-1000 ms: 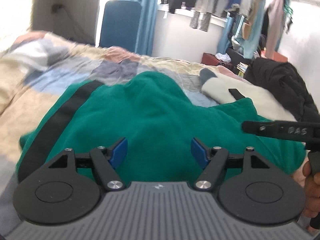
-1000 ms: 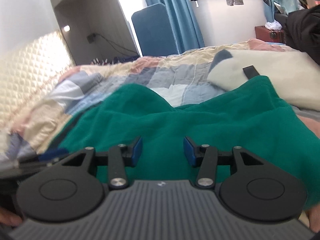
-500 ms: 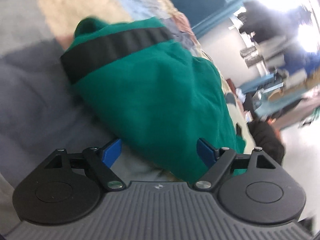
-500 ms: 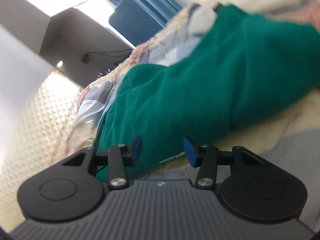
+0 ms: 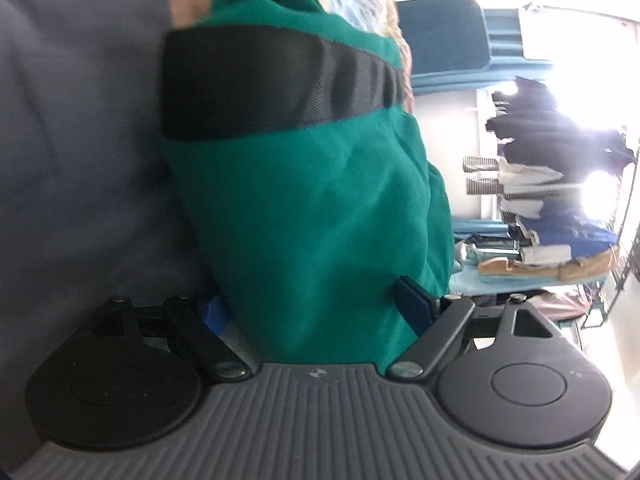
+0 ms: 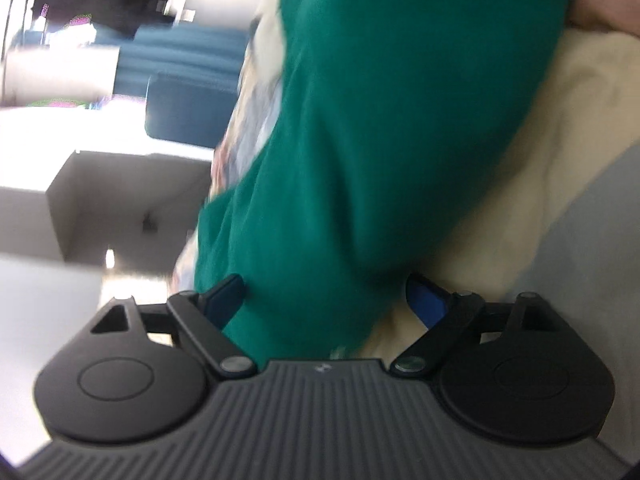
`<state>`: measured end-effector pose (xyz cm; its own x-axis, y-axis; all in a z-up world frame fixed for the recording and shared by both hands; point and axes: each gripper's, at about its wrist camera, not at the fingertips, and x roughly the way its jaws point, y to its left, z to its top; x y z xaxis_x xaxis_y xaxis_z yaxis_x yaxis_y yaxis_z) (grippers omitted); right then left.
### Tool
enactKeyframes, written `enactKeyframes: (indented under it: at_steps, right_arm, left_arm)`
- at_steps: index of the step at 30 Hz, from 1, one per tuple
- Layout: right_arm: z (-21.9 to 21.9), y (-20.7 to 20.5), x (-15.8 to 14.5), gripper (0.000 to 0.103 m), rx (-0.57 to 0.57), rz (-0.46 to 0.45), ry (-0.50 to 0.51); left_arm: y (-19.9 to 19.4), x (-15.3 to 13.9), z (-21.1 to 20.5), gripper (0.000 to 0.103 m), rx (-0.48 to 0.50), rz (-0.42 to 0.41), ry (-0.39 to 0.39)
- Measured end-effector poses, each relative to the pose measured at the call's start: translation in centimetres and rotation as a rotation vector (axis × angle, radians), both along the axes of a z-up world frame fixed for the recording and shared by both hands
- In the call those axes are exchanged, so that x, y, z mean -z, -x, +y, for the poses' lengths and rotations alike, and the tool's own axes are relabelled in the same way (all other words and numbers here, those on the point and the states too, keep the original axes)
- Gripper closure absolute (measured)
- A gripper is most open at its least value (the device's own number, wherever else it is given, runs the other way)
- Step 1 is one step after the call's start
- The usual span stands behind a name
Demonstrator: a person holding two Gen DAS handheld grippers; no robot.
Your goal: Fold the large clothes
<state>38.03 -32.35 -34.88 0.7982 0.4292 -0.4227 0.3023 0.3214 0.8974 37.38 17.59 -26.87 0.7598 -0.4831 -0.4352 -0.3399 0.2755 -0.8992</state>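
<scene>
Viewing along the left gripper (image 5: 316,312): fingers spread wide, with the green garment (image 5: 308,208) lying between them on the grey bedding (image 5: 80,160). A black band (image 5: 276,84) crosses the garment ahead of the fingers.

Right gripper (image 6: 324,300): fingers spread wide; garment (image 6: 380,140) edge between them, nearer the left finger, cream bedding (image 6: 540,160) beside the right finger.
</scene>
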Motion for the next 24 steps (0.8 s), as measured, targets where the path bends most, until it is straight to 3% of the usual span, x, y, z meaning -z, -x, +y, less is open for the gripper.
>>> enactKeyframes:
  at_steps: [6,8,10,12,13,19,24]
  right_arm:
    - [0.2,-2.1,0.9,0.012,0.046,-0.032,-0.006]
    - [0.6,-2.6,0.6,0.019,0.044,-0.046,0.018]
    - [0.8,-2.7,0.2,0.039,0.026,-0.057,0.067]
    - [1.2,-2.5,-0.7,0.052,0.006,-0.081,0.121]
    - [1.3,-2.3,-1.1,0.058,-0.002,-0.092,0.143]
    - [1.2,-0.1,-3.5,0.076,-0.014,-0.178,0.225]
    - [1.5,3.3,-6.0,0.078,-0.054,-0.237,0.284]
  left_arm:
    - [-1.5,0.2,-0.1,0.019,-0.014,-0.039,-0.044]
    - [-1.8,-0.1,-0.1,0.028,-0.008,-0.046,-0.076]
    - [-1.8,-0.4,-0.1,0.039,-0.01,-0.049,-0.093]
    - [-1.6,-1.0,-0.3,0.053,-0.012,-0.067,-0.124]
    - [-1.6,-1.5,-0.4,0.055,-0.013,-0.08,-0.153]
    - [1.1,-4.1,-1.0,0.07,-0.029,-0.122,-0.222]
    - [5.0,-7.3,-1.1,0.078,-0.023,-0.146,-0.289]
